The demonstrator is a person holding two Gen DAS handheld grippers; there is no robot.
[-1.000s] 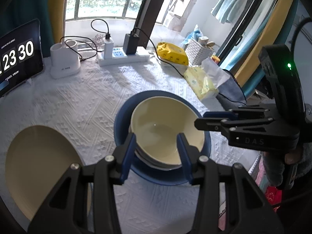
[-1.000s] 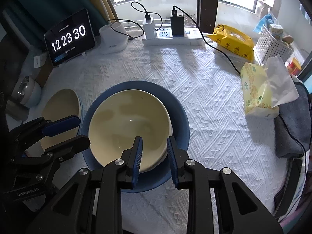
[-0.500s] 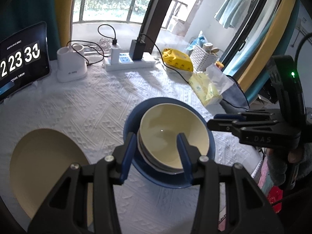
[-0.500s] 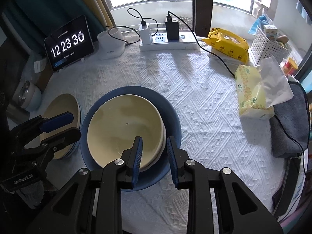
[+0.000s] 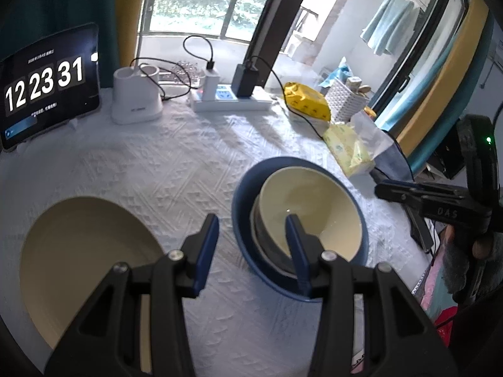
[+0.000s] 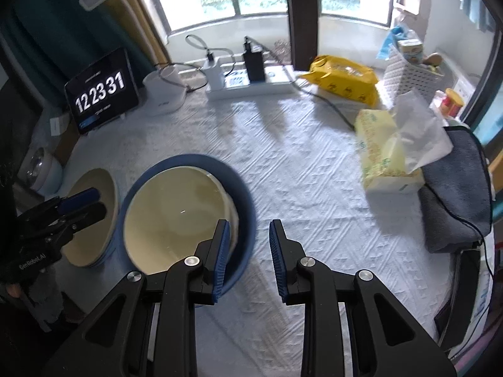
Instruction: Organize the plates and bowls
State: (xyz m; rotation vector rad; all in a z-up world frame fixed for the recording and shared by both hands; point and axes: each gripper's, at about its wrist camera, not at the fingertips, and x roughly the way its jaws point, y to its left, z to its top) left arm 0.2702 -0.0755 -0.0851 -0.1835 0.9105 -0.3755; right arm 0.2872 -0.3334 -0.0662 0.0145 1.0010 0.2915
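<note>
— Where do the dishes sit?

— A stack of cream glazed bowls (image 6: 176, 216) rests inside the wide dark-blue plate (image 6: 248, 207) on the white quilted tablecloth (image 6: 314, 188); a round cream plate (image 5: 81, 251) lies apart, just to its left.

— And the grippers?

— The left gripper (image 5: 251, 235) hangs over the blue plate's near-left rim, jaws partly parted, gripping nothing. The right gripper (image 6: 248, 242) (narrower gap) hovers by the right rim, likewise empty.

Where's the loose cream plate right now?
The cream plate lies low on the left of the left wrist view, on the white tablecloth, left of the blue plate holding the bowls.
</note>
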